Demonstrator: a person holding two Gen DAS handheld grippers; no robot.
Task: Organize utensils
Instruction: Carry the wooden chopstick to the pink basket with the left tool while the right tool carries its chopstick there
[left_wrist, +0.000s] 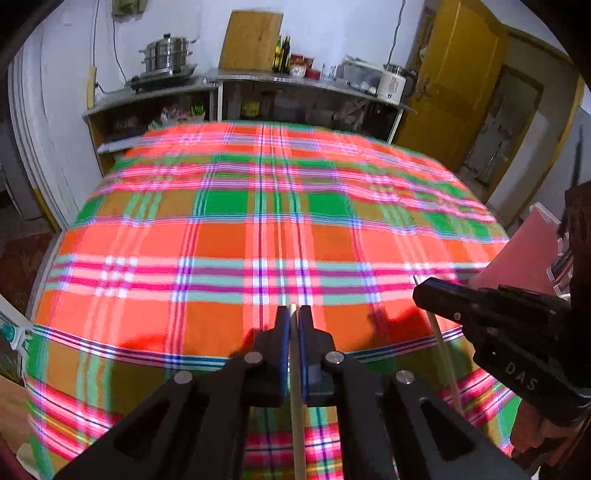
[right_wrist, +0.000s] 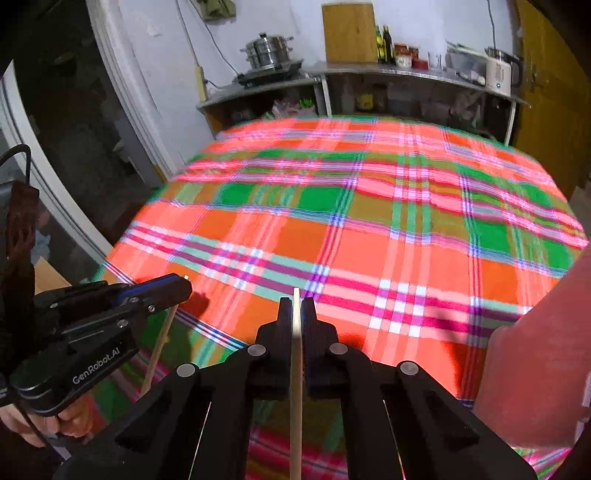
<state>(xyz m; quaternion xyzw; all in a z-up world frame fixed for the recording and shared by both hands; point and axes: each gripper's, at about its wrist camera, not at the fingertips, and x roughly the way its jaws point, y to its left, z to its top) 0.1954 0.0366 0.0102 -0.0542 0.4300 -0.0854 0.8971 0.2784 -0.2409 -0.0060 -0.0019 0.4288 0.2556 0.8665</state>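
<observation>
My left gripper (left_wrist: 293, 314) is shut on a pale wooden chopstick (left_wrist: 297, 406) that runs back between its fingers, tip just past the pads. My right gripper (right_wrist: 296, 306) is shut on a second wooden chopstick (right_wrist: 296, 387) in the same way. Both are held above the near edge of the plaid-covered table (left_wrist: 229, 236). In the left wrist view the right gripper (left_wrist: 419, 291) shows at the right with its chopstick (left_wrist: 445, 362) hanging down. In the right wrist view the left gripper (right_wrist: 184, 282) shows at the left with its chopstick (right_wrist: 159, 347).
A pink-sleeved arm (right_wrist: 535, 362) is at the right. A metal shelf counter (left_wrist: 258, 79) stands behind the table with a steel steamer pot (left_wrist: 168, 51), wooden board (left_wrist: 251, 40), bottles and an appliance. A yellow door (left_wrist: 454, 74) is at the back right.
</observation>
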